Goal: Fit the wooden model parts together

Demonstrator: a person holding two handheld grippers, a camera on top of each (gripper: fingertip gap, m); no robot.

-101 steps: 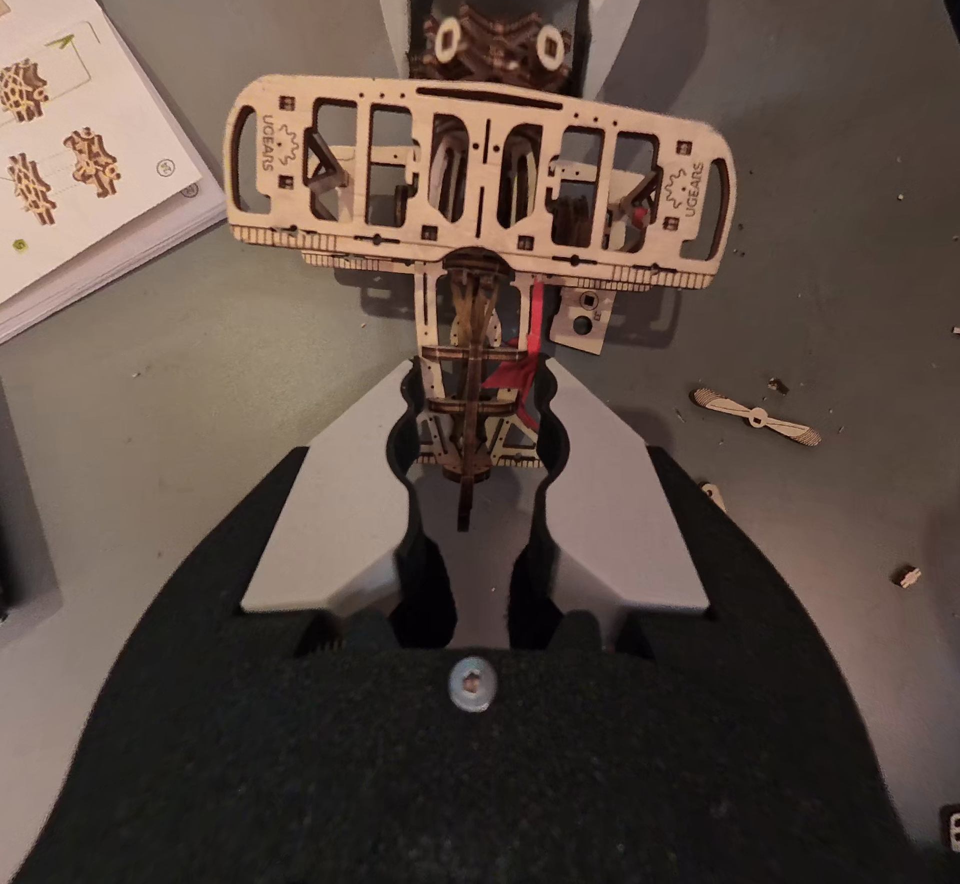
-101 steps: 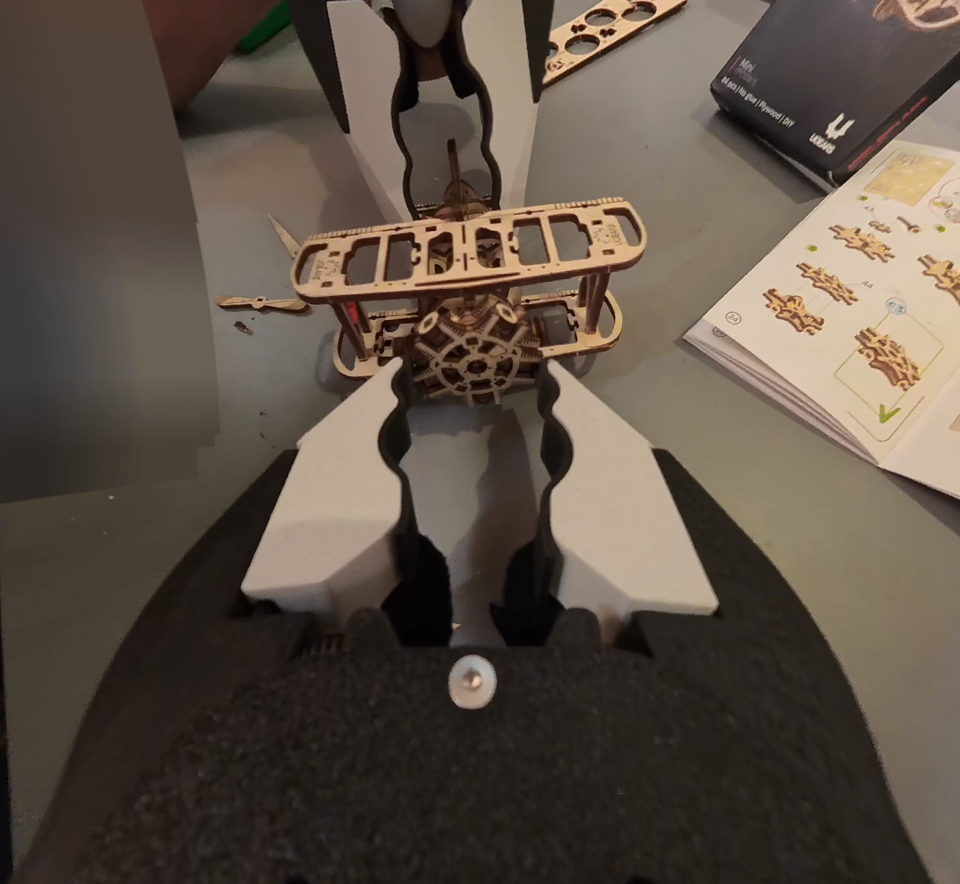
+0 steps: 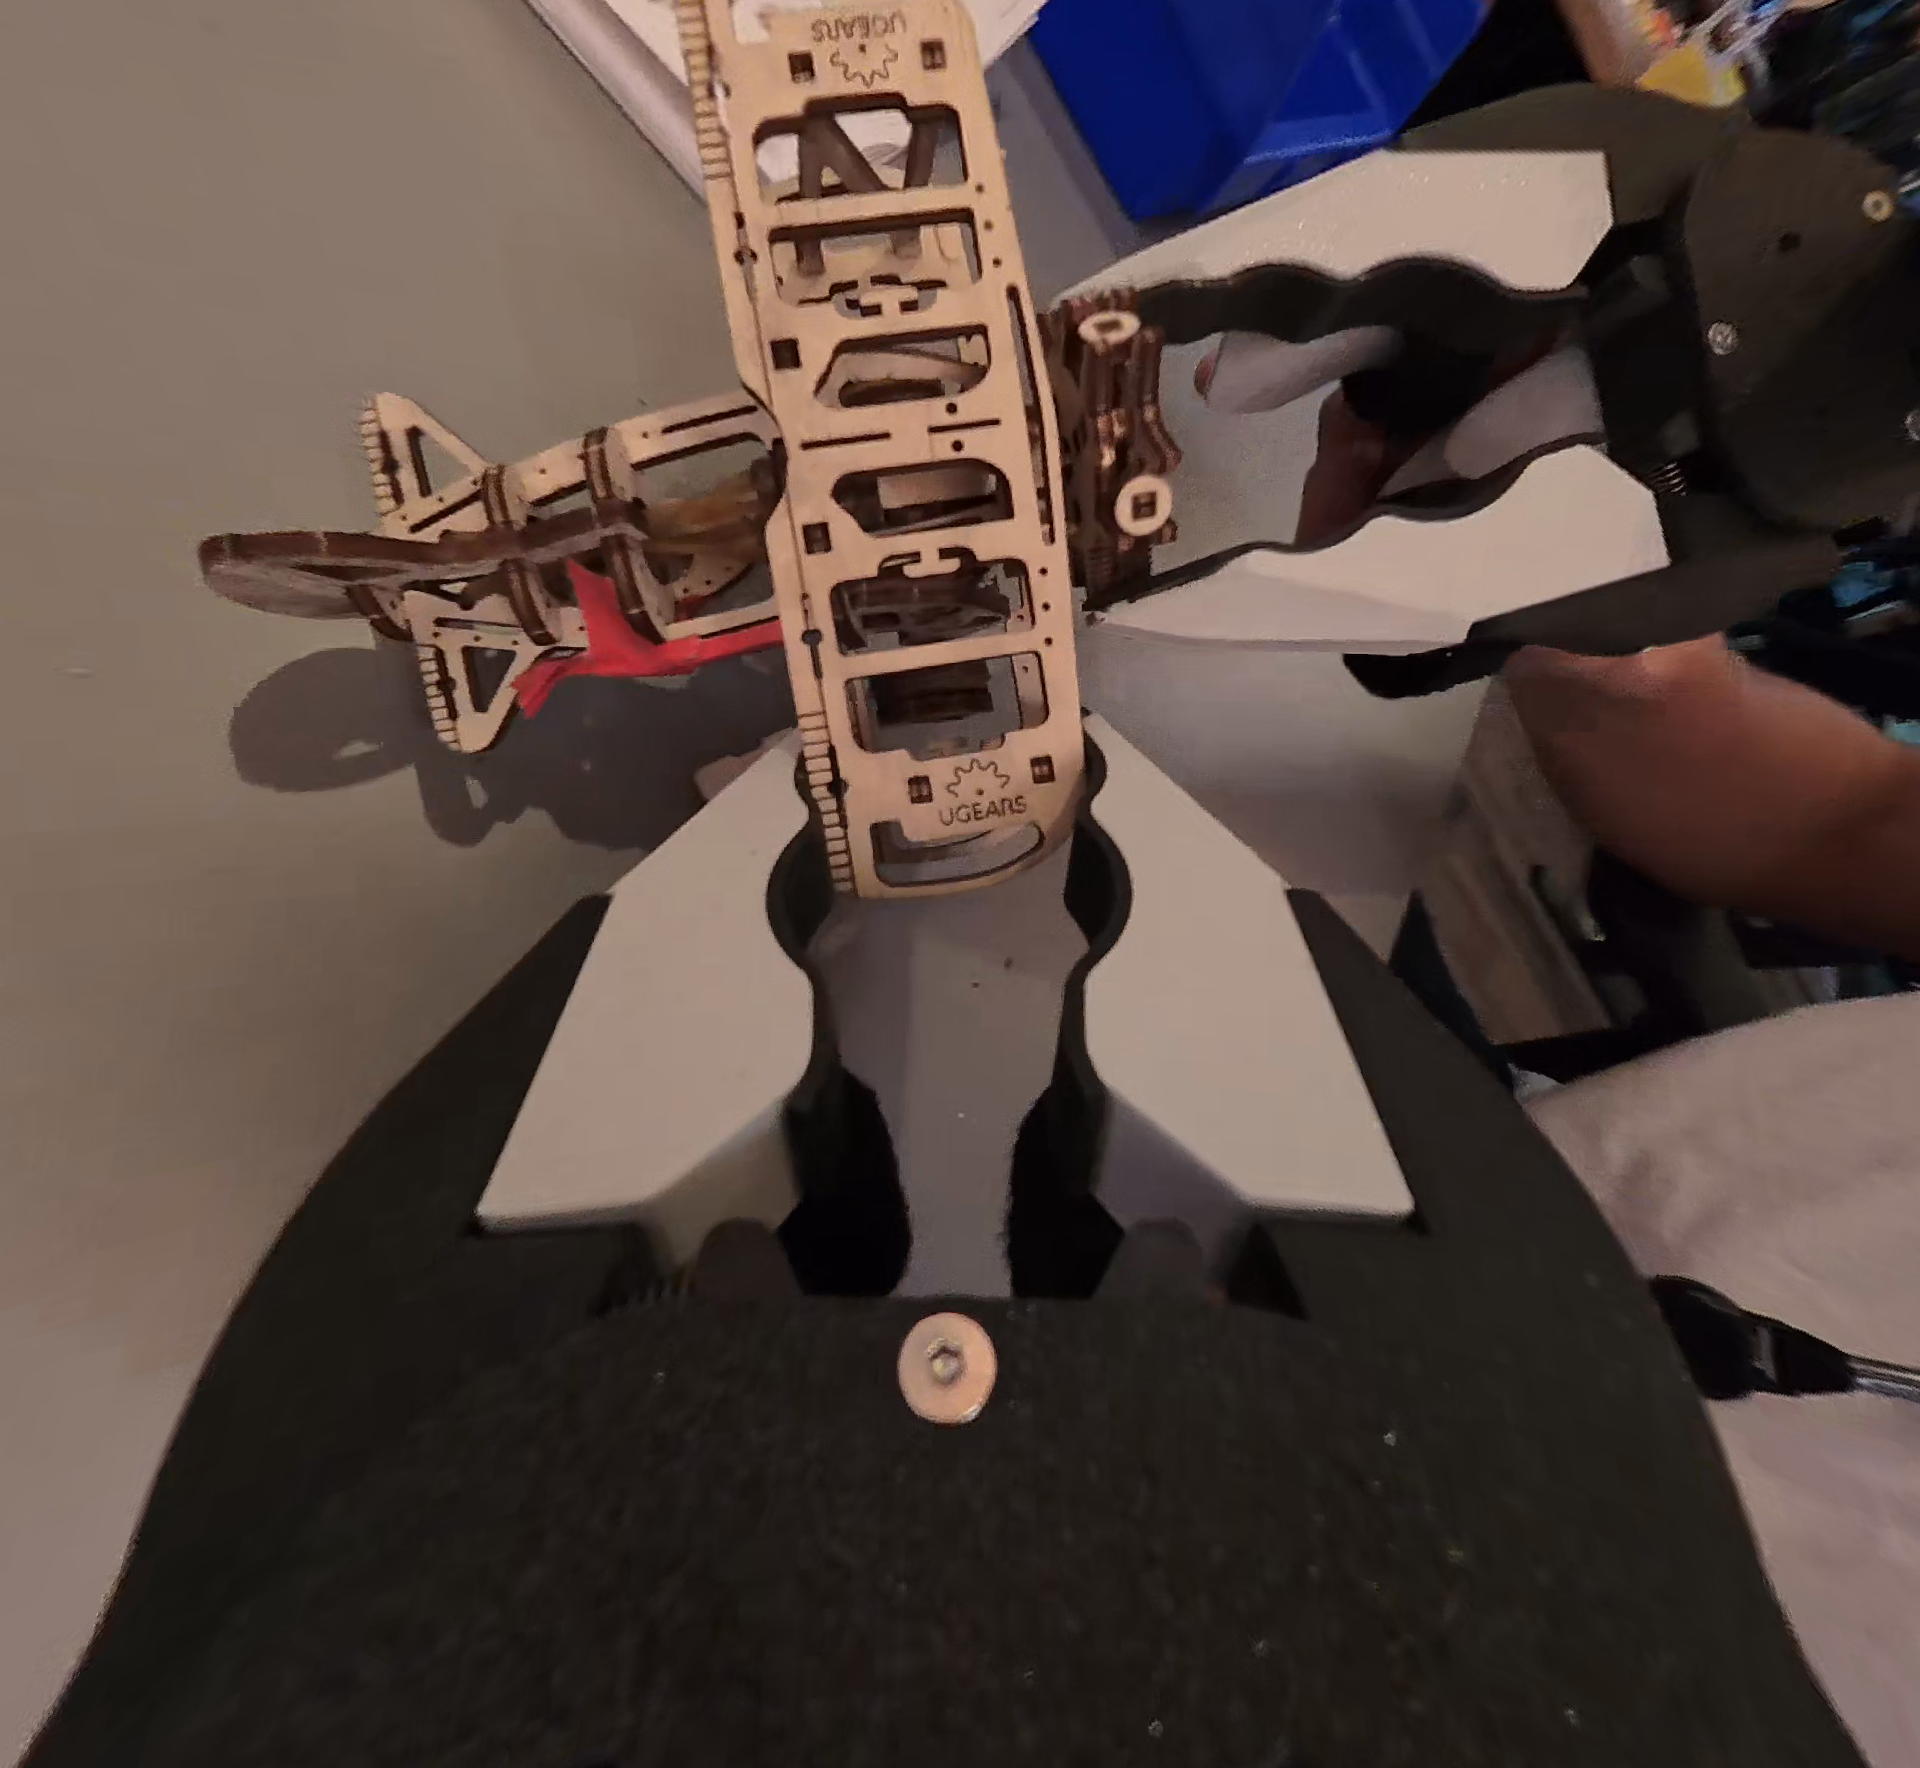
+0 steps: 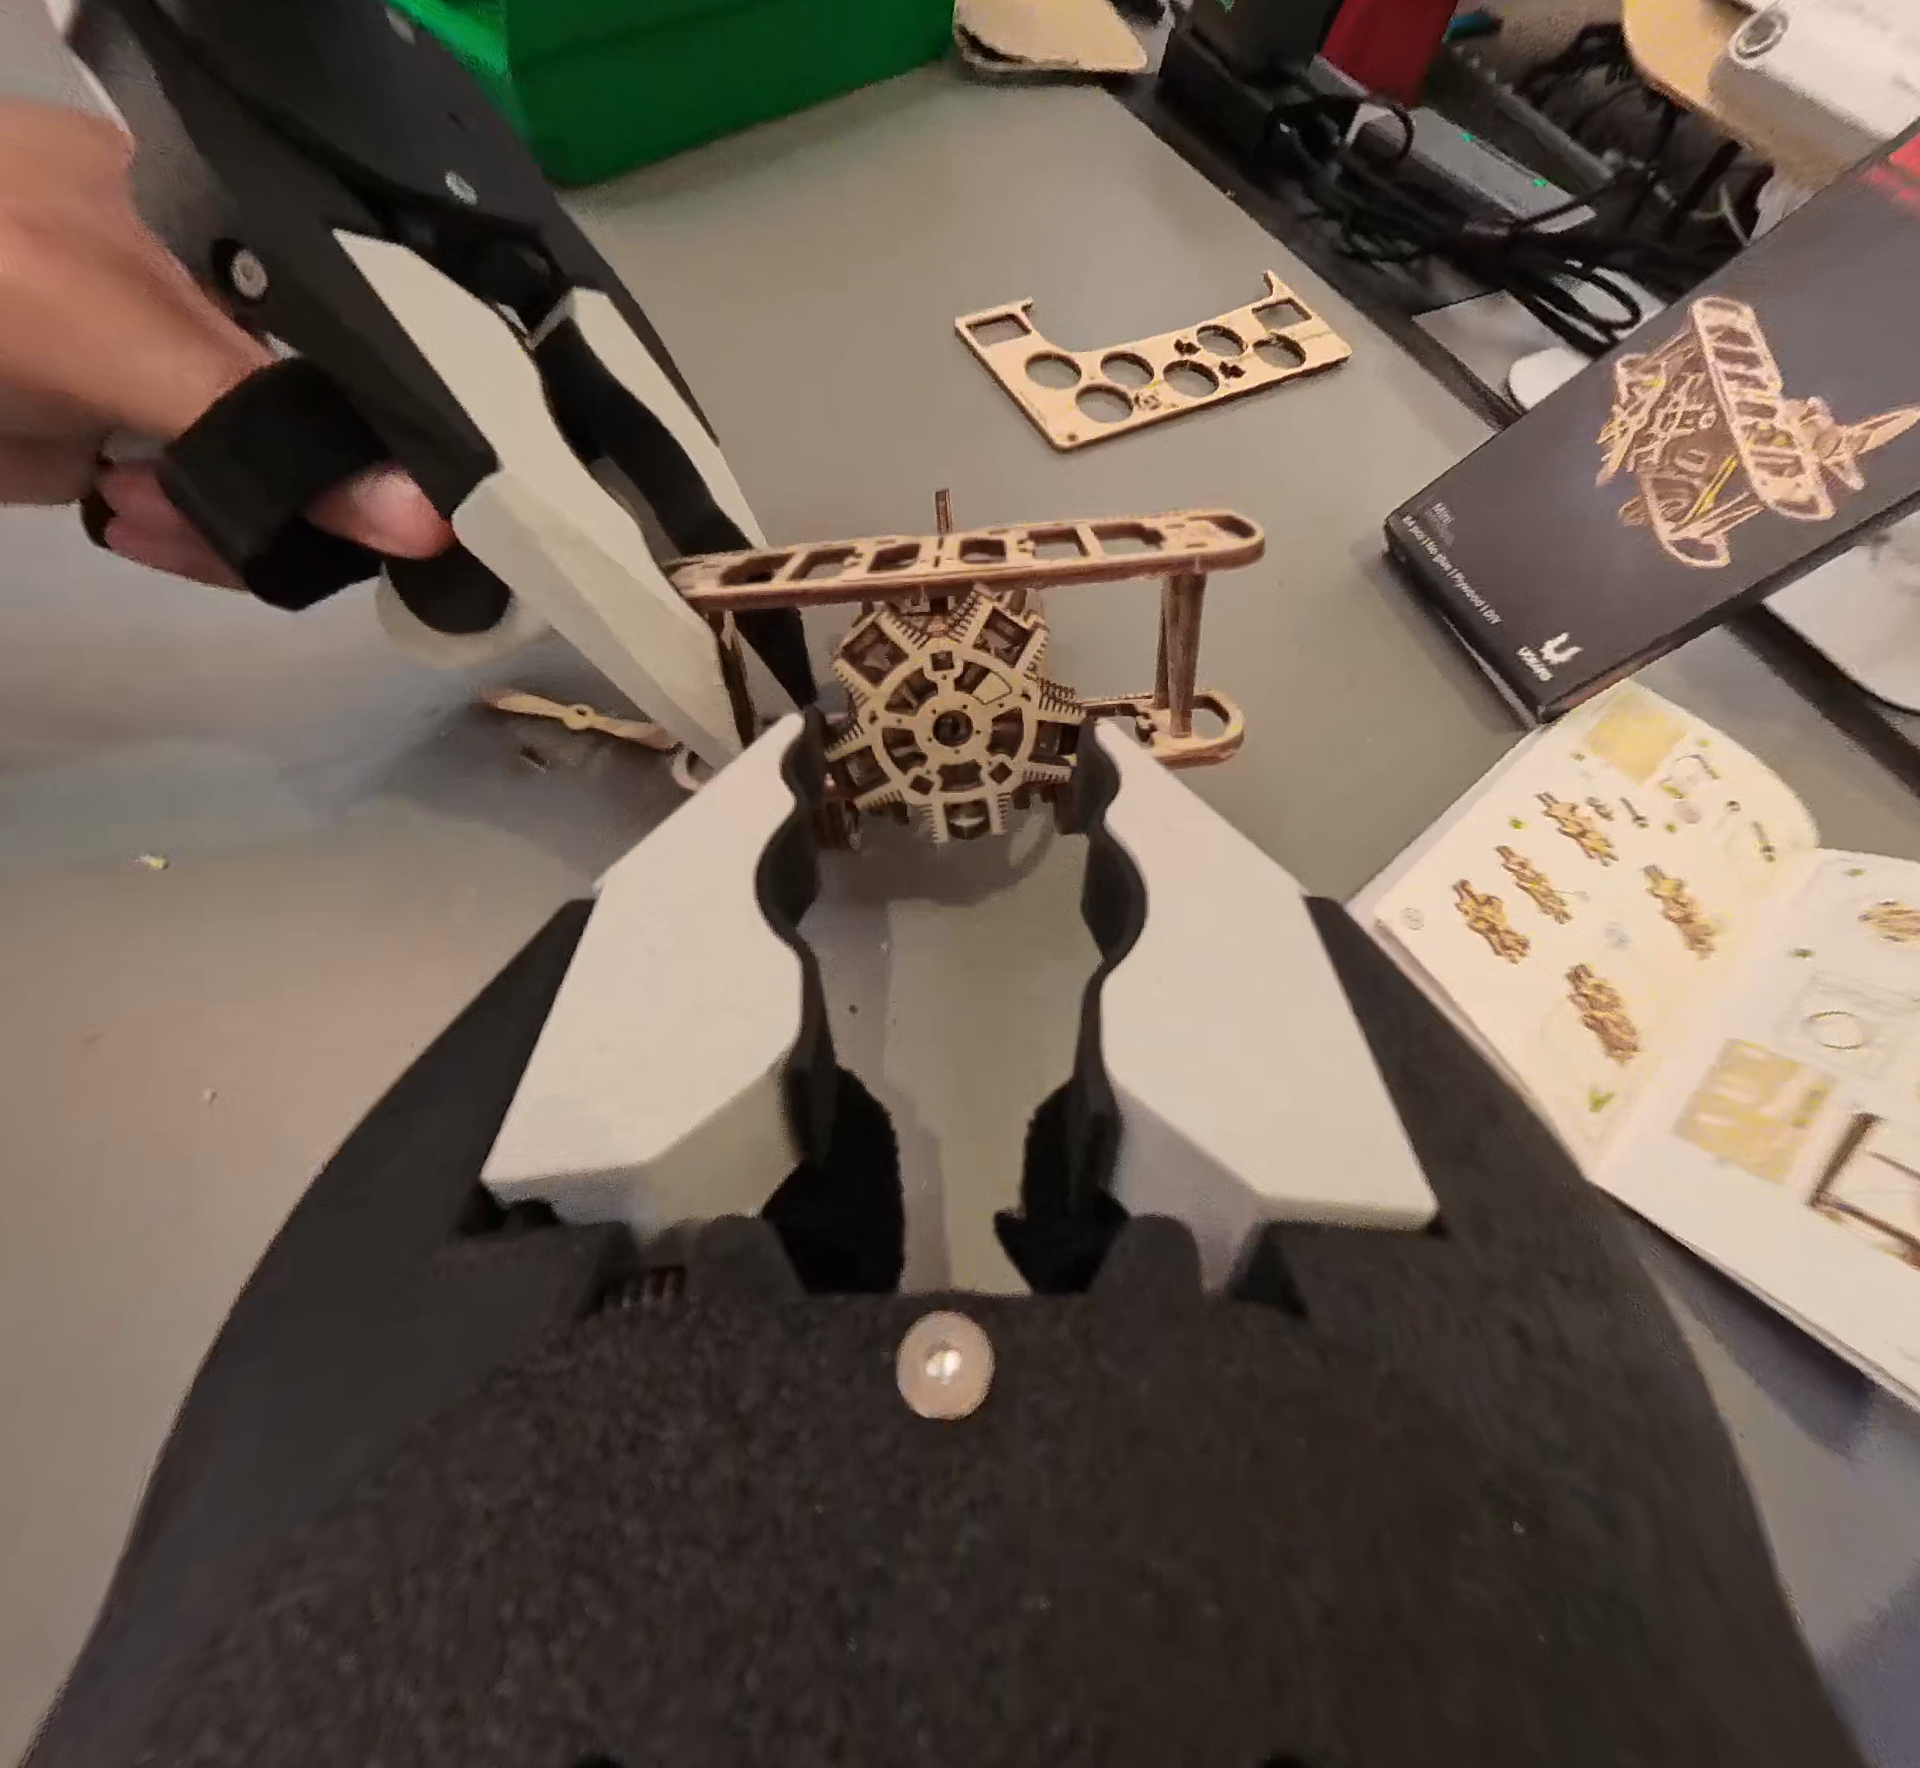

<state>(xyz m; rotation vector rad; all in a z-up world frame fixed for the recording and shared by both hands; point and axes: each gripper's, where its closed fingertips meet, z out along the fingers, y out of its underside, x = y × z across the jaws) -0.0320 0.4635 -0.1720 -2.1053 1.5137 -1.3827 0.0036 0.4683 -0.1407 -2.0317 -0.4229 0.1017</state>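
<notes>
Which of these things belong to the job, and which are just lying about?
Job: wooden biplane model, loose propeller, instruction booklet, punched plywood sheet.
Lying about: kit box, green bin, blue bin, cables.

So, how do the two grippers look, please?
Both match: the left gripper and right gripper each have a matt black body, a silver screw in the middle, and two pale grey wedge-shaped jaws lined with wavy black rubber.

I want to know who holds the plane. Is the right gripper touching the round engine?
Touching. The right wrist view shows the right gripper's two pads pressed against both sides of the plane's engine, with no gap.
</notes>
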